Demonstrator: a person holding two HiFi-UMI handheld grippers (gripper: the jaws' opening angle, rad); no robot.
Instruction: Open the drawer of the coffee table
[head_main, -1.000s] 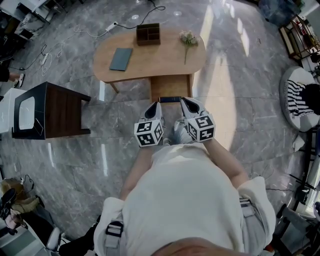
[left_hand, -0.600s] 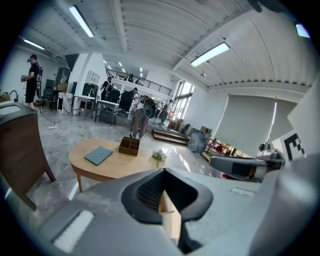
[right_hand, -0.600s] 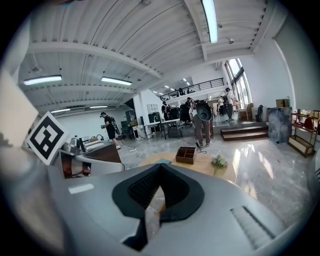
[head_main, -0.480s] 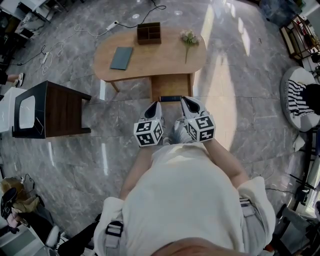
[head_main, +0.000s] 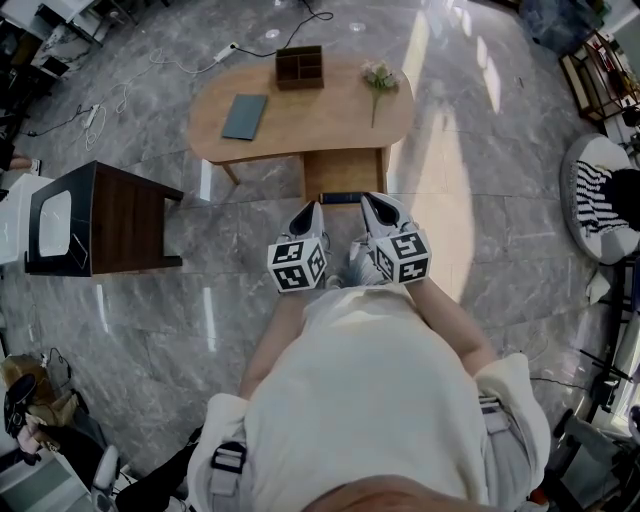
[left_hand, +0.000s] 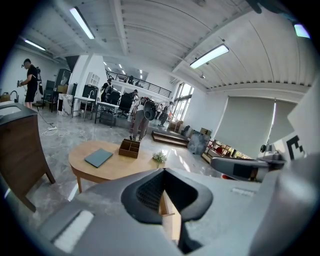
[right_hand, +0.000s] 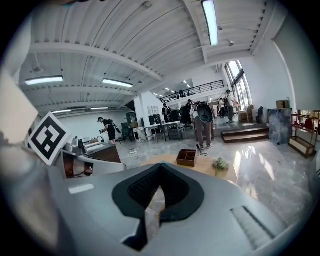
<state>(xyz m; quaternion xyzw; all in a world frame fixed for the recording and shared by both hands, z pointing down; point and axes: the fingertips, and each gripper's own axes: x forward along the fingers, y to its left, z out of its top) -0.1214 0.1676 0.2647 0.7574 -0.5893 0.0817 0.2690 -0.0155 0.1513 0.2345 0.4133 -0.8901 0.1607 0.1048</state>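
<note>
- Fills the lower centre of the head view: a person's white-clad torso (head_main: 370, 400), seen from above, both forearms reaching up the frame.
- Just above it, two grippers side by side, near each other but apart: left gripper (head_main: 312, 207) and right gripper (head_main: 368, 199). Each carries one marker cube. Both jaw pairs are pressed together, with nothing caught between them.
- Directly past the tips, mid-frame: one drawer (head_main: 341, 172), a light-wood front below the tabletop's near edge. Bears one dark handle (head_main: 341, 198) along its lower edge, lying between the two tips in the picture. Contact with either tip is not discernible.
- Above that, upper centre: one coffee table (head_main: 300, 135), with a rounded light-wood top and slanted legs.
- Spread well apart on that top, three things: one flat grey-green book (head_main: 243, 117) at left, one dark compartment box (head_main: 298, 67) at the far edge, one sprig of pale flowers (head_main: 377, 78) at right.
- Stands at the left of the frame: one dark-brown side table (head_main: 120, 225), well clear of the coffee table.
- All around: glossy grey marble floor (head_main: 480, 250), crossed by a broad bright streak of reflected light from upper centre down to the right.
- Trail across the upper left: white cables and one power strip (head_main: 222, 52).
- Farthest, in both gripper views: an open hall with a white ribbed ceiling, strip lights, tall windows, a mezzanine rail and several people standing among desks.
</note>
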